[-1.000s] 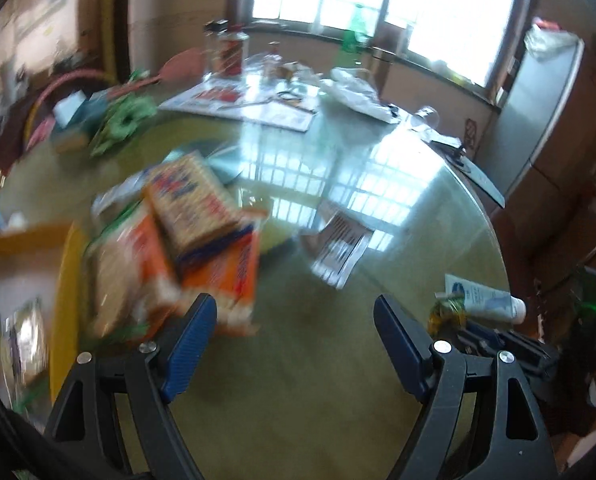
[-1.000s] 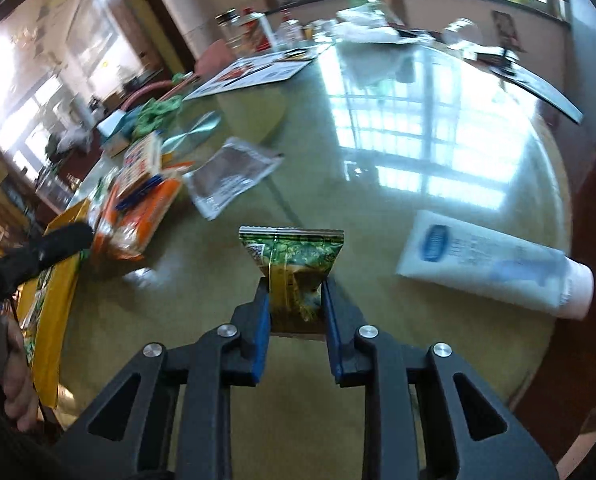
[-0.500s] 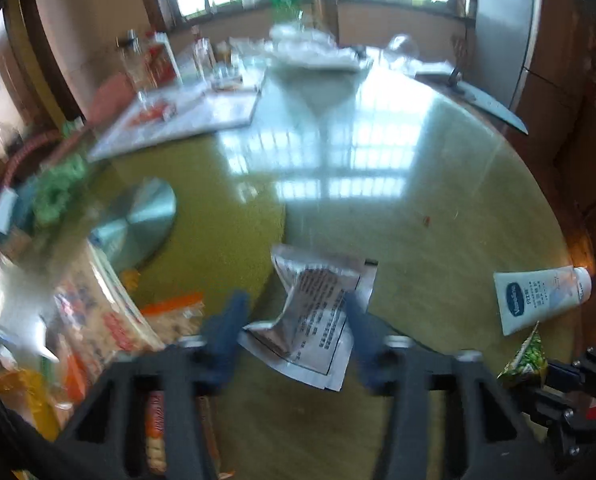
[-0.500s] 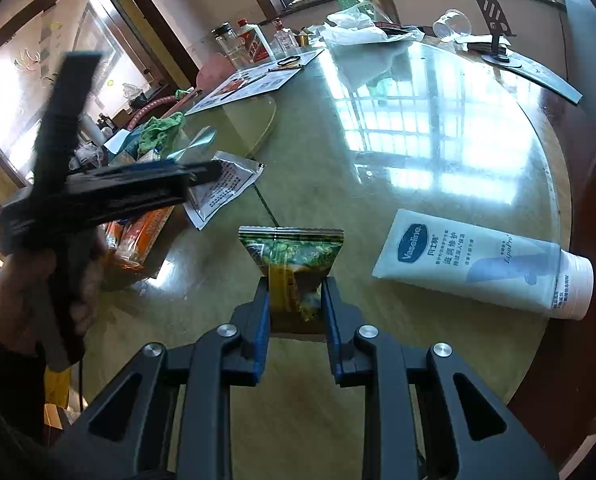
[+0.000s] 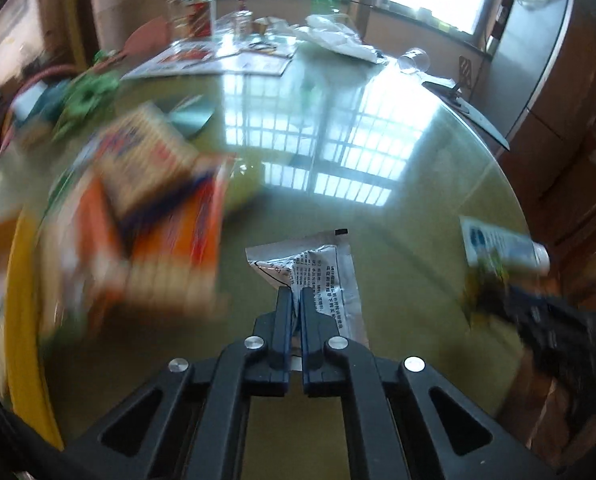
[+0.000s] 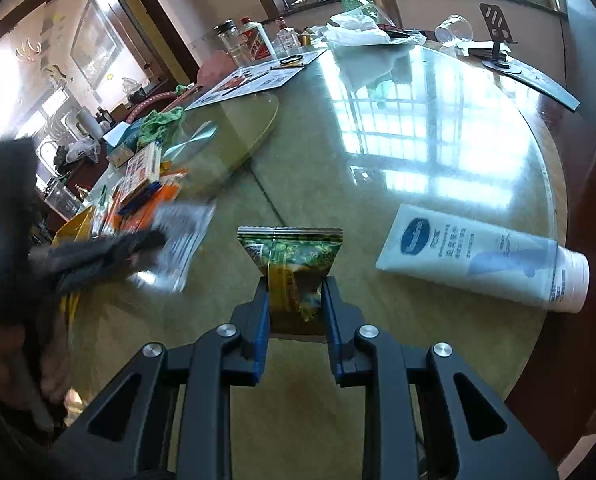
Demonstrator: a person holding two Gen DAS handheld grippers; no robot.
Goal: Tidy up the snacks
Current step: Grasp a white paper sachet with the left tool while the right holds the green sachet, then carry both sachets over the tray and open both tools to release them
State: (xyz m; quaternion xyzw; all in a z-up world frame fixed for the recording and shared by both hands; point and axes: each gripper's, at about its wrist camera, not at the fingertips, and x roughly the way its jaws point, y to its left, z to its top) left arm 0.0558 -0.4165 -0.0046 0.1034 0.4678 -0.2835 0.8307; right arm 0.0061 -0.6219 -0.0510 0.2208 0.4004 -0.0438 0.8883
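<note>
Now left gripper clamped on silver packet

Big round glass-topped table, super reflective. A white lotion tube lies near its right edge, and a heap of snack packs sits over on the left.

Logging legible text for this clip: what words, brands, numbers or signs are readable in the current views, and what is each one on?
None reads clearly.
White tube: blue oval logo and small print, too blurred.
Silver packet in the left hand-held gripper: Chinese print, too small.
Green snack packet in the right hand-held gripper: no readable wording.
Orange snack packs: motion-blurred.
Red-labelled bottle: characters illegible.
</note>
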